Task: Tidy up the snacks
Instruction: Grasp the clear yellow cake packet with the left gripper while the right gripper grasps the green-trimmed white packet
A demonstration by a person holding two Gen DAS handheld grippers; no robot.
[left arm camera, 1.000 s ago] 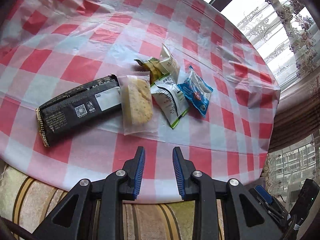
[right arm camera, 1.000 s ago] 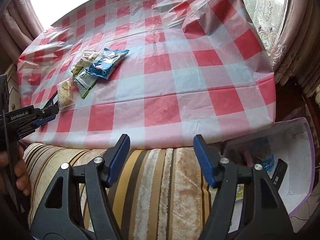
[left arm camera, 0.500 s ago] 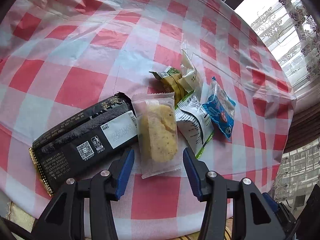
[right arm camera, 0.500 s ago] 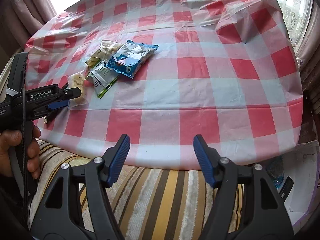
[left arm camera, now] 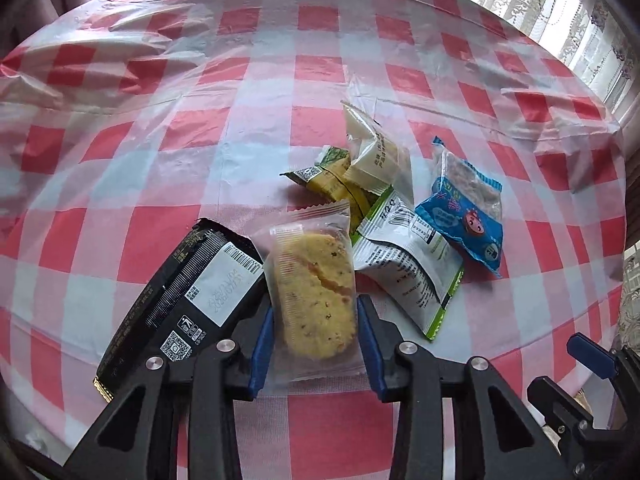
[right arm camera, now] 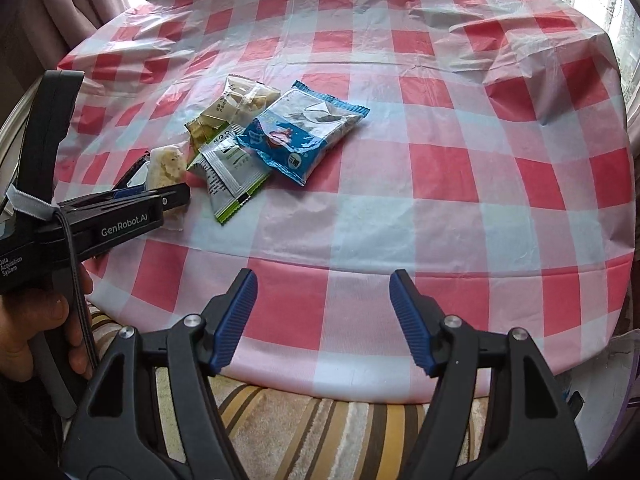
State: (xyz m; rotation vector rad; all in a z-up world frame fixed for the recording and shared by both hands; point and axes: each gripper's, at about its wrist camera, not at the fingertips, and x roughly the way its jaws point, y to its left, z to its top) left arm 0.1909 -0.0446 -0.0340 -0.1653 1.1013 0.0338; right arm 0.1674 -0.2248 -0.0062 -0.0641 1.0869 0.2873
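A clear-wrapped yellow biscuit [left arm camera: 316, 292] lies on the checked table between the fingers of my left gripper [left arm camera: 316, 336], which stands open around it with the pads at the packet's sides. A black packet [left arm camera: 180, 304] lies to its left. A white-green sachet [left arm camera: 408, 276], a blue packet [left arm camera: 464, 216] and small yellow and white packets [left arm camera: 360, 168] lie to the right. My right gripper [right arm camera: 324, 316] is open and empty over the table's near edge. The blue packet [right arm camera: 304, 132] and left gripper [right arm camera: 168, 196] show in its view.
The red-and-white checked plastic cloth [right arm camera: 440, 168] covers the table and is wrinkled at the back. A striped cushion [right arm camera: 320, 432] lies below the near edge. Curtains hang at the windows behind.
My left gripper has moved forward and opened wider, so the biscuit packet now sits between its fingers. My right gripper has moved in over the table edge, still open.
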